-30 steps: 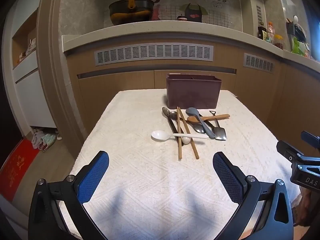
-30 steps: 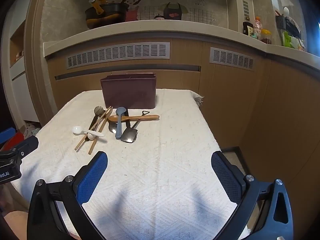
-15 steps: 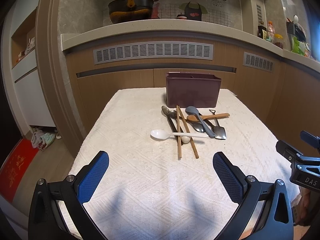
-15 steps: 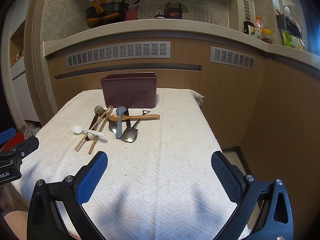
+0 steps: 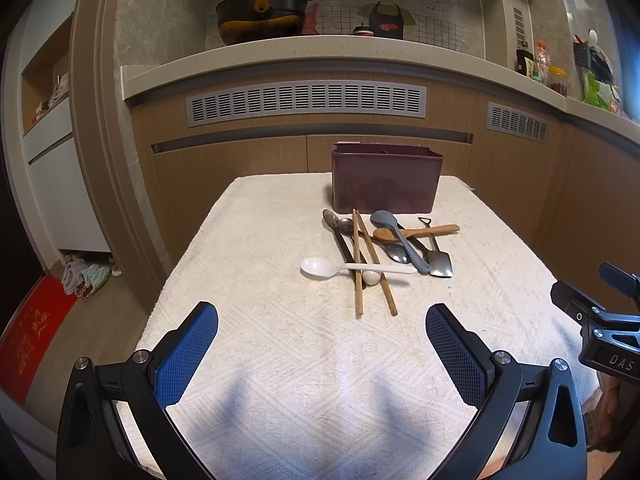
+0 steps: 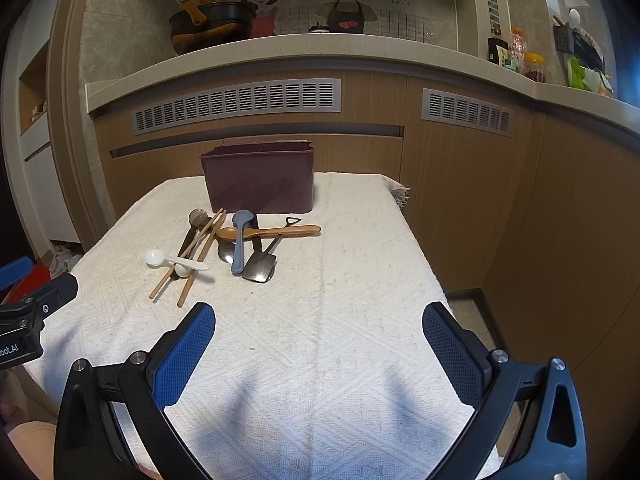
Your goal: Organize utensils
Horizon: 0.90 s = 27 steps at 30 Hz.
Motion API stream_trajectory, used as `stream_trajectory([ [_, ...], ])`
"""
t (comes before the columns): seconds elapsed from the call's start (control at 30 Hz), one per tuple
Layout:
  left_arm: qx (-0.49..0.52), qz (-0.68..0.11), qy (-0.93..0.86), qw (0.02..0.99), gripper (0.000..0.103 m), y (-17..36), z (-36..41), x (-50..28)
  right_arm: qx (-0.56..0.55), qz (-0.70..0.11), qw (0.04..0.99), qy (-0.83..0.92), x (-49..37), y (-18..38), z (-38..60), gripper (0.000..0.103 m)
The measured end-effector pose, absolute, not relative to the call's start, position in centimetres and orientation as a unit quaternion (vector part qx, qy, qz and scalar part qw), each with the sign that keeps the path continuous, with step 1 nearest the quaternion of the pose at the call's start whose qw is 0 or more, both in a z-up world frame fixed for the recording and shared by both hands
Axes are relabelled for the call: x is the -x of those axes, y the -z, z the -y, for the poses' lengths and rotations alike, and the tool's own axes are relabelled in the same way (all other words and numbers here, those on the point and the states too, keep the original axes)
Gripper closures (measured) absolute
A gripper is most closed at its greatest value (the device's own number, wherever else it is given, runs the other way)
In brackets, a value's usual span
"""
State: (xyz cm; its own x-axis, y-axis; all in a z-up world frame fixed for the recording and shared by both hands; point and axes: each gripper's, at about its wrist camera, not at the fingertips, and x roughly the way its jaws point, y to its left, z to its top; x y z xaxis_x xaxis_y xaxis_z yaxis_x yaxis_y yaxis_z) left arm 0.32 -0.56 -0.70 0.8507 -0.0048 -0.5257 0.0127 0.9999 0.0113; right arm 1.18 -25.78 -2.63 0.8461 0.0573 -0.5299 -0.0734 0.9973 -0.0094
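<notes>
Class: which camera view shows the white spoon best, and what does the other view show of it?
The left wrist view: the white spoon lies near mid-frame, seen full length, its handle crossing the chopsticks. The right wrist view shows the same spoon smaller and off to the left, foreshortened, though still unhidden.

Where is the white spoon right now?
In the left wrist view the white spoon lies on the white cloth, at the left edge of the utensil pile, its handle resting across the two wooden chopsticks.
</notes>
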Motion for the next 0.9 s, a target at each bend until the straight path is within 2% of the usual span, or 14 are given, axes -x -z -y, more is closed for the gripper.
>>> stream_trajectory([
  [0.9,-0.007,-0.277,0.003,0.961,0.0,1.09,0.46,-0.46,0.011,-0.278,0.96,-0.037,-1.22,2.91,25.81,0.0],
])
